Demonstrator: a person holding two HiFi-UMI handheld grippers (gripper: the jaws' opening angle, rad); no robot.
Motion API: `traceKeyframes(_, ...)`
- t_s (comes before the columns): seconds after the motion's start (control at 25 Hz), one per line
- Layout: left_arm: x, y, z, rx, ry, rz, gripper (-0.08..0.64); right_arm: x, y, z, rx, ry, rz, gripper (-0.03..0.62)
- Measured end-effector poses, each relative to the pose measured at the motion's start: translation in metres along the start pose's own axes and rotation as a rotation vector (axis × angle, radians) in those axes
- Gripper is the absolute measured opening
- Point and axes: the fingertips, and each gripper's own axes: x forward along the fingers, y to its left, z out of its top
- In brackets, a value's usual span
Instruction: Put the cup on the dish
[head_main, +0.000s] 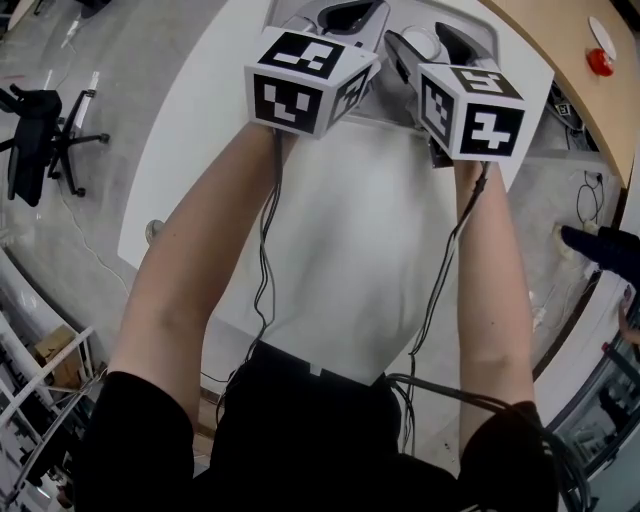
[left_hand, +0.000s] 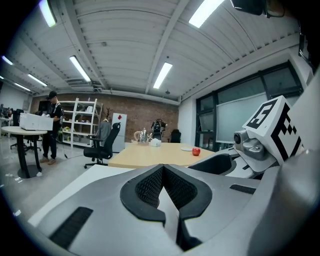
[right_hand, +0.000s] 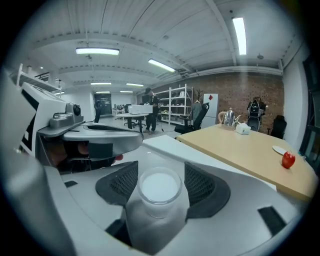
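**Head view:** A white table (head_main: 350, 240) lay under both forearms, with grey concrete floor (head_main: 130, 100) around it. A curved wooden table (head_main: 560, 40) was at top right and a black office chair (head_main: 40, 130) at left. The left gripper (head_main: 345, 15) and right gripper (head_main: 432, 45) were side by side over the white table's far edge. Each carried a black-and-white marker cube and a hanging cable. The left gripper's tips were cut off by the top edge. A small white dish (head_main: 603, 28) and a red apple (head_main: 600, 62) sat on the wooden table, well apart from the grippers.

**Left gripper view:** The room was an open office with a ribbed white ceiling, strip lights, a brick back wall (left_hand: 140, 112) and white shelving (left_hand: 80, 122). The left gripper (left_hand: 163, 172) had smooth grey plastic jaws with black mesh pads. The jaws were closed together with nothing between them. The dish (left_hand: 186, 148) was just beside the apple (left_hand: 196, 151) on the wooden table (left_hand: 150, 156), too small for detail. A person (left_hand: 50, 125) stood at far left.

**Right gripper view:** The right gripper (right_hand: 160, 175) clamped the cup (right_hand: 160, 190) between its mesh pads. The cup was frosted, translucent and round-rimmed, with its mouth facing away from the camera and its base hidden low between the jaws. The dish (right_hand: 279, 149) lay flat on the wooden table (right_hand: 245, 150), just beside the apple (right_hand: 288, 159) and far from the cup. The left gripper's body (right_hand: 85, 132) showed at left, its underside in shadow.
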Motion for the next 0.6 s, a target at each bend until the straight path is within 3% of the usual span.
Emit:
traceKeyframes(0.16,-0.015,-0.008,0.021,-0.004,-0.009,-0.003,-0.003,-0.026,0.002,0.028,-0.003,-0.039,-0.021,0.241)
traceKeyframes(0.44,-0.041,-0.033,0.081,0.055,-0.039,-0.022,-0.003,-0.095,0.001,0.096,-0.012,-0.191,-0.086,0.232)
traceKeyframes(0.52,-0.056,-0.045,0.094,0.047,-0.037,-0.030,-0.003,-0.120,0.001,0.108,0.000,-0.213,-0.121,0.122)
traceKeyframes(0.6,-0.072,-0.059,0.105,0.026,-0.031,-0.032,-0.003,-0.145,0.006,0.118,0.009,-0.229,-0.146,0.073)
